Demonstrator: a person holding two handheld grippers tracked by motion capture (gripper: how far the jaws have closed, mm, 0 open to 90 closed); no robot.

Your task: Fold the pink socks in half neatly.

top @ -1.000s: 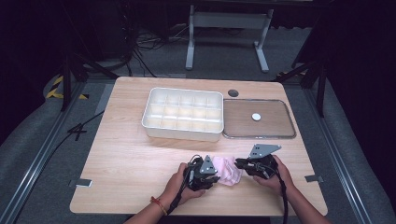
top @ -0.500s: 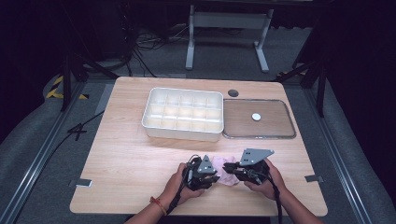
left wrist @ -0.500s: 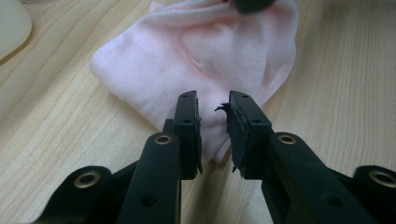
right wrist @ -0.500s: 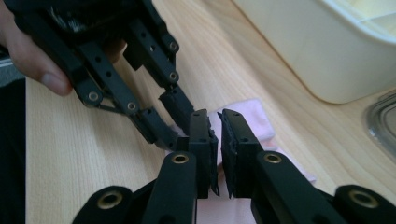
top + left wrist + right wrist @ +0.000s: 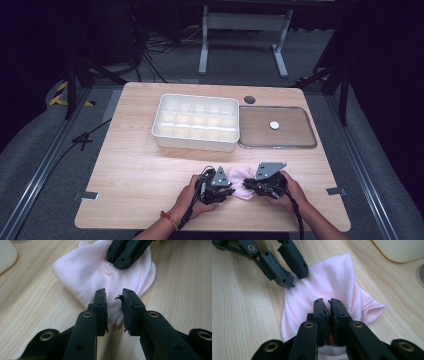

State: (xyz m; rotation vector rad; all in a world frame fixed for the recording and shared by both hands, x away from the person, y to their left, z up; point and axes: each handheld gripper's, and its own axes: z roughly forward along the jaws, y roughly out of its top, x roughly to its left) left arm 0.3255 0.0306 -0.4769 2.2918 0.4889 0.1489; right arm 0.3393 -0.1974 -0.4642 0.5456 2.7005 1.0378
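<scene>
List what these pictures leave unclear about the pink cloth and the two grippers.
- Pink cloth, high view: both grippers cover its sides, so its outline is hidden.
- Right gripper, right gripper view: the jaws hide the pinched fold and the cloth's near edge.
- Left gripper, left gripper view: whether the pads press the cloth or merely straddle it is unclear.

Cloth (image 5: 242, 182) on the counter (image 5: 135, 170), near its front edge, between my left fingers (image 5: 227, 191) and right fingers (image 5: 248, 187). Behind it, mid-counter, the divided tray (image 5: 196, 122). Lid (image 5: 277, 127) lies flat just right of tray, toward the counter's right edge.
</scene>
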